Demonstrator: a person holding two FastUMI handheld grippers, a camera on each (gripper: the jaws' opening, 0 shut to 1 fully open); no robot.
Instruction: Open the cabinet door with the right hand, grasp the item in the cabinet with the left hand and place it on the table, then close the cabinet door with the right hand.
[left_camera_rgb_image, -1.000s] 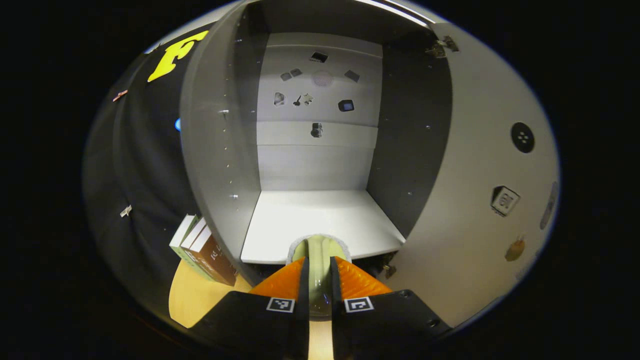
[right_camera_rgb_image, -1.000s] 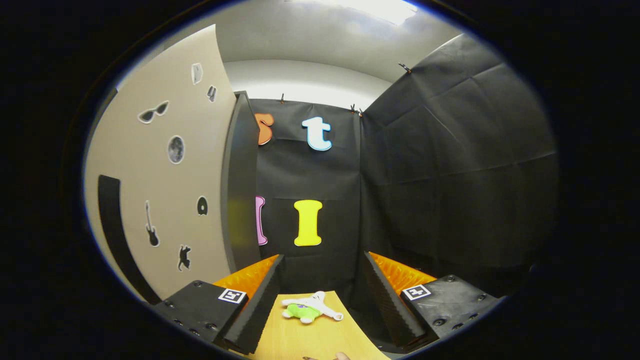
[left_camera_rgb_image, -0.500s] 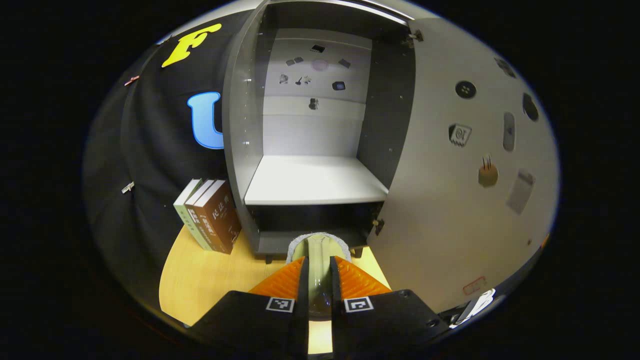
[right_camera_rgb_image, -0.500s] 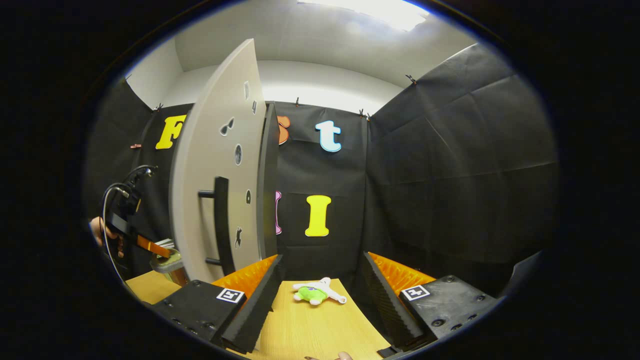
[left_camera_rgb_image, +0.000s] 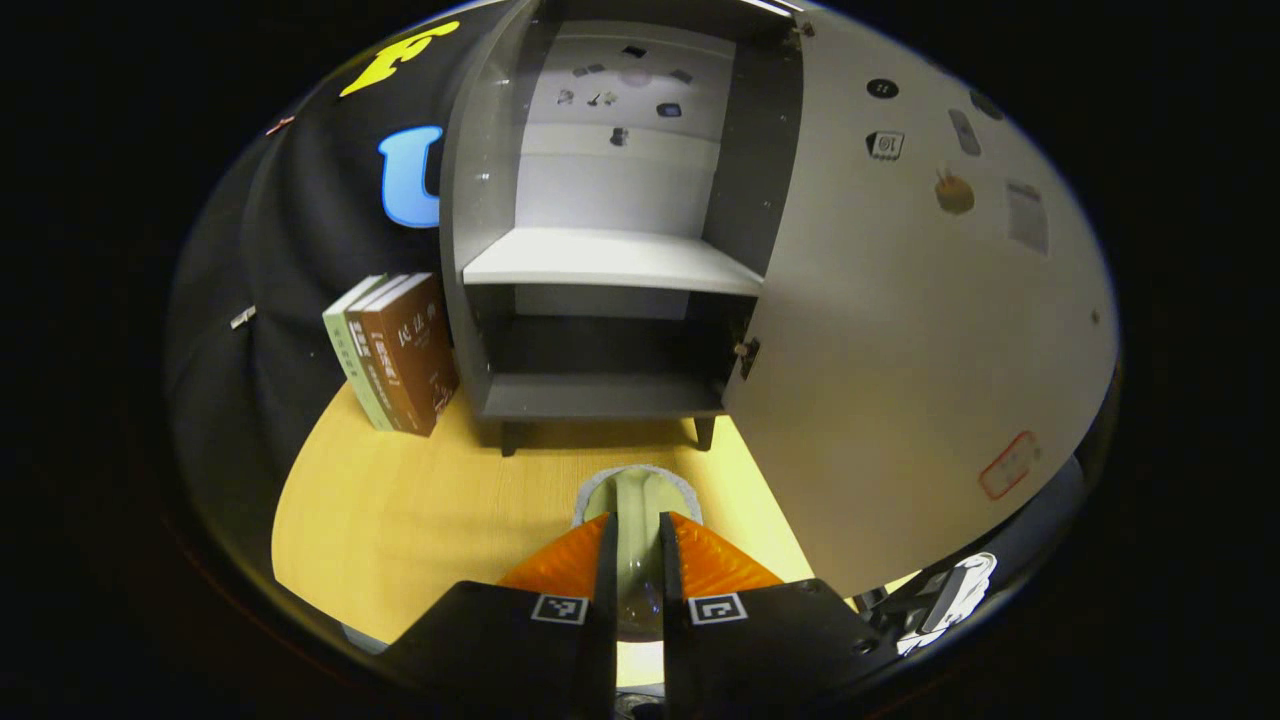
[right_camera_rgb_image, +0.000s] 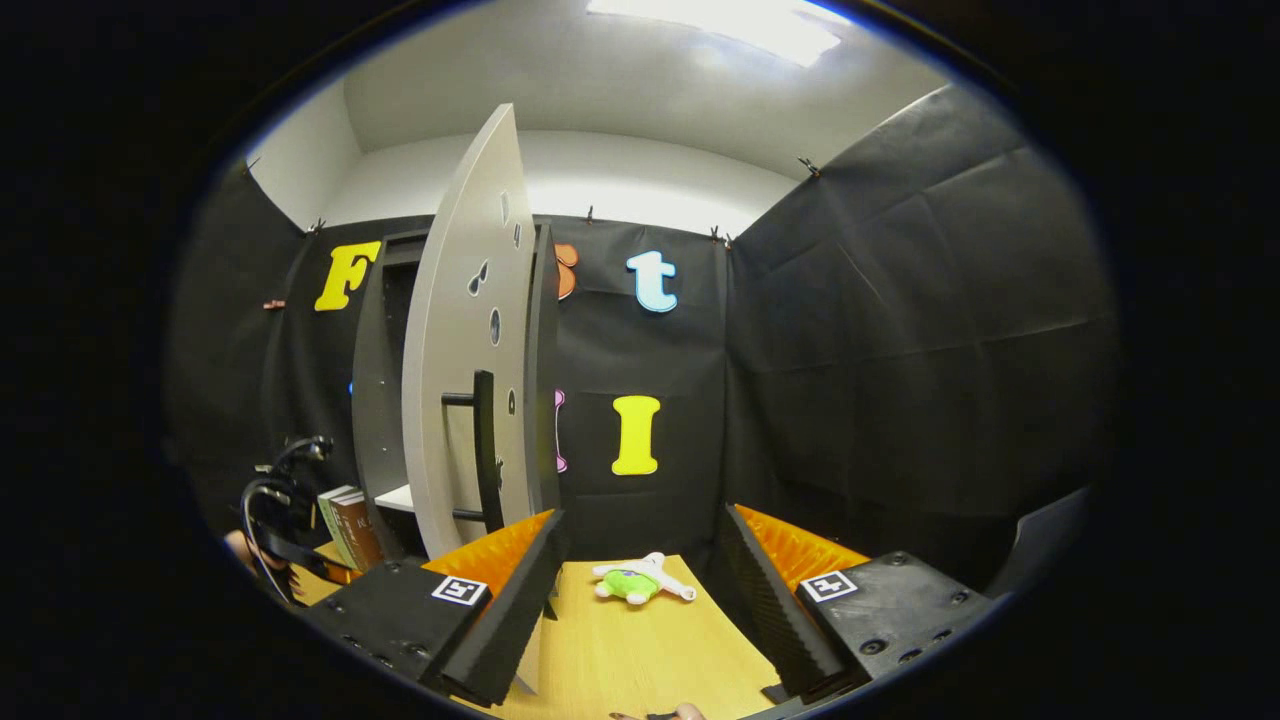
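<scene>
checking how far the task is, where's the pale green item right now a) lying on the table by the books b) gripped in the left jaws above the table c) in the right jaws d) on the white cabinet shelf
b: the pale green item sits pinched in the left gripper over the table, outside the open cabinet.
</scene>
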